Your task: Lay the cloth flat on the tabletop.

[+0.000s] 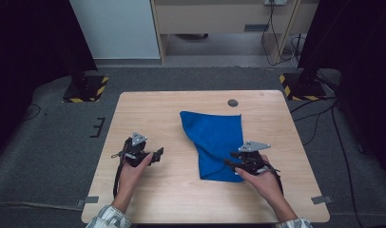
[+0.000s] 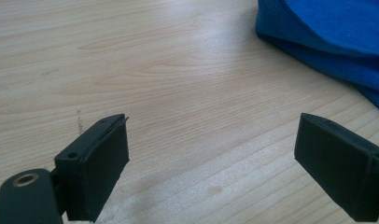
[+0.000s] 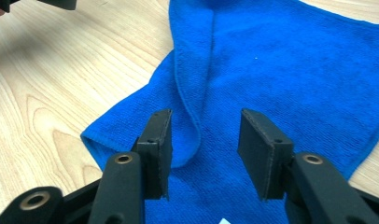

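Observation:
A blue cloth (image 1: 214, 142) lies partly folded on the wooden table (image 1: 148, 109), right of centre. My right gripper (image 1: 230, 164) sits at the cloth's near right edge, pointing left over it. In the right gripper view it (image 3: 204, 151) is open, jaws astride a folded flap of the cloth (image 3: 281, 74), nothing gripped. My left gripper (image 1: 159, 154) rests on the bare wood to the left of the cloth, pointing right toward it. Its jaws stand wide open in the left gripper view (image 2: 211, 168), with the cloth's edge (image 2: 327, 37) ahead at the upper right.
A small round grommet (image 1: 233, 102) sits in the tabletop near the far edge. Black stands with yellow-striped bases (image 1: 85, 89) (image 1: 300, 86) flank the table on the grey floor. Cables (image 1: 324, 114) trail at the right.

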`<state>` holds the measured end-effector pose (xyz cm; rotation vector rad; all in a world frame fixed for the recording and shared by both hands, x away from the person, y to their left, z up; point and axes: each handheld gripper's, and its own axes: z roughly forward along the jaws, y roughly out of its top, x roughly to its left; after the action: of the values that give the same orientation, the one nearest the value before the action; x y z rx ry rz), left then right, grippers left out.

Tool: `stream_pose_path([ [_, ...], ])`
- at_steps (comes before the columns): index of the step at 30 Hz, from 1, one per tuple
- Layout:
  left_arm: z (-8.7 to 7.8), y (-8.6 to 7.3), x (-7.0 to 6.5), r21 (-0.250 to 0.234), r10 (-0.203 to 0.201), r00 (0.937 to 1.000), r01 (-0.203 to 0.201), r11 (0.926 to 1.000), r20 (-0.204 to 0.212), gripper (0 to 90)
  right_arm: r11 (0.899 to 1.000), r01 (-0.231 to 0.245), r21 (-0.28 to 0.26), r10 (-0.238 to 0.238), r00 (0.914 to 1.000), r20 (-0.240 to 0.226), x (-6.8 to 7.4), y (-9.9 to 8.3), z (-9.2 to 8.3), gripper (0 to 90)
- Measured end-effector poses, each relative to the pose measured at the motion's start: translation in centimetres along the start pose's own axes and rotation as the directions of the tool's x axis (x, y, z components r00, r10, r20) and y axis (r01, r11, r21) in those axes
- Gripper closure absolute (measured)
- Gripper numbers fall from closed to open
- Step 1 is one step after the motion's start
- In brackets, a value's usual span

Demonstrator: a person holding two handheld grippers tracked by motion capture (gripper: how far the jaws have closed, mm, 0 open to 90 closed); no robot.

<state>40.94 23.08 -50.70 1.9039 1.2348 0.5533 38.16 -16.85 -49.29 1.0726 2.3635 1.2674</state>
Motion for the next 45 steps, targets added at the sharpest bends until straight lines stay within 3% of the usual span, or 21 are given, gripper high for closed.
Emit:
stream_pose_path([
  [12,0.4,0.1,-1.1,0.012,0.029,0.9993,-0.03,0.9995,0.023,9.4,1.0,0.018,0.005,-0.018,0.9995,-0.028,0.7,0.1,0.5,55.7],
  [16,0.4,0.1,-1.1,0.01,0.03,0.9993,-0.031,0.9995,0.023,9.6,0.999,0.01,0.041,-0.009,0.9994,-0.032,1.3,0.0,1.1,49.9],
  [18,0.4,0.1,-1.0,0.013,0.032,0.9993,-0.032,0.9994,0.021,9.7,0.997,0.025,0.068,-0.025,0.9997,-0.007,1.6,0.0,1.5,50.7],
  [20,0.4,0.1,-0.9,0.017,0.031,0.9994,-0.031,0.9994,0.018,9.8,0.995,0.011,0.096,-0.012,0.9997,0.019,1.5,-0.1,2.1,53.8],
  [22,0.5,0.0,-0.6,0.022,0.027,0.9995,-0.027,0.9994,0.015,9.9,0.994,0.002,0.106,-0.005,0.9995,0.031,1.3,-0.2,2.3,63.3],
  [25,0.5,-0.1,-0.5,0.026,0.024,0.9996,-0.024,0.9994,0.014,10.0,0.994,0.005,0.11,-0.007,0.9998,0.016,1.5,-0.1,2.6,78.4],
  [28,0.6,-0.1,-0.6,0.031,0.033,0.9994,-0.034,0.999,0.01,10.8,0.995,0.015,0.098,-0.014,0.9999,-0.008,1.8,0.4,2.5,82.9],
  [36,0.4,-0.1,-0.1,0.028,0.021,0.9998,-0.021,0.9994,-0.005,10.9,0.998,0.048,0.049,-0.044,0.9948,-0.092,4.9,3.3,3.2,88.0],
  [43,0.1,-0.1,0.6,0.019,0.008,0.9998,-0.008,0.9998,-0.02,11.4,0.992,0.113,0.062,-0.103,0.9839,-0.146,9.0,6.1,6.4,87.7],
  [45,0.1,-0.1,0.7,0.018,0.006,0.9997,-0.006,0.9998,-0.023,11.7,0.988,0.138,0.074,-0.124,0.9792,-0.16,10.0,6.4,7.6,82.1],
])
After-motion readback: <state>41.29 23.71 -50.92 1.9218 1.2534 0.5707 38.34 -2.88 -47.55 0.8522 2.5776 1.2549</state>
